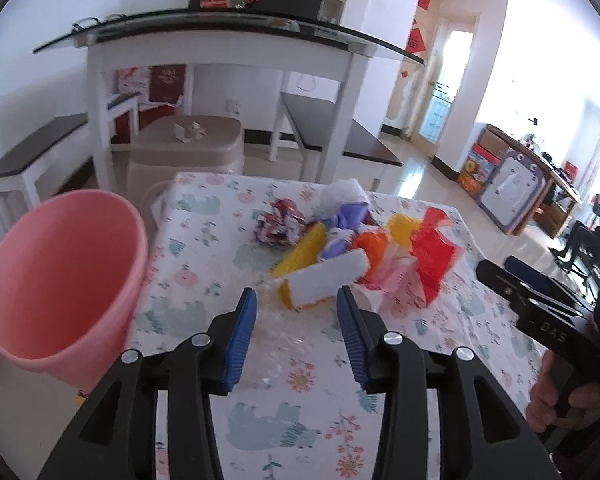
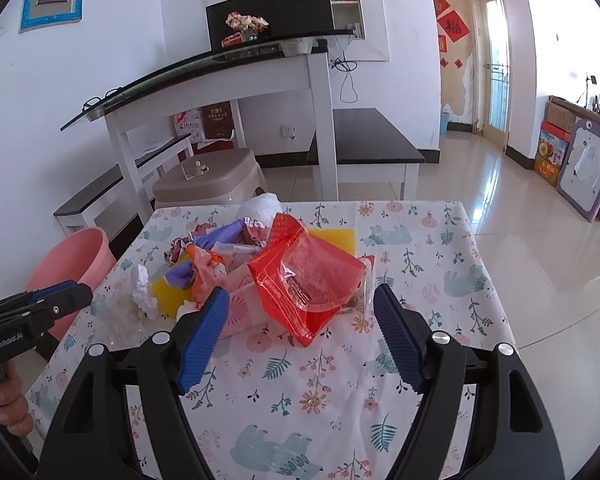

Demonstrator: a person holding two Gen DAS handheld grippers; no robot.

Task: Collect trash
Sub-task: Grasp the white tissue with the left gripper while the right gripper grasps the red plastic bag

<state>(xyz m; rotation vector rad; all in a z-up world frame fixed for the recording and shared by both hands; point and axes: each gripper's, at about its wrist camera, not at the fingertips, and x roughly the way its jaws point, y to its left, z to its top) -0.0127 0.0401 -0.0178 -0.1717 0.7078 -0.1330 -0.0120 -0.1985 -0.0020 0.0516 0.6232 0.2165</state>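
A heap of trash lies on the patterned tablecloth (image 2: pixel 420 248): a red plastic bag (image 2: pixel 304 280), purple wrappers (image 2: pixel 184 274), yellow foam (image 2: pixel 168 292) and white foam (image 2: pixel 144 288). My right gripper (image 2: pixel 300 308) is open and empty, just short of the red bag. My left gripper (image 1: pixel 296 302) is open and empty, close to a white and yellow foam roll (image 1: pixel 324 280); clear plastic film (image 1: pixel 284 336) lies between its fingers. A pink bucket (image 1: pixel 60 280) stands at the table's left edge and also shows in the right wrist view (image 2: pixel 74 264).
A beige plastic stool (image 2: pixel 208 184) stands behind the table. A white desk with a black glass top (image 2: pixel 220 80) and dark benches (image 2: pixel 364 136) lie beyond. Boxes and a whiteboard (image 2: pixel 584 168) lean at the right wall. The left gripper shows at the left edge of the right wrist view (image 2: pixel 40 304).
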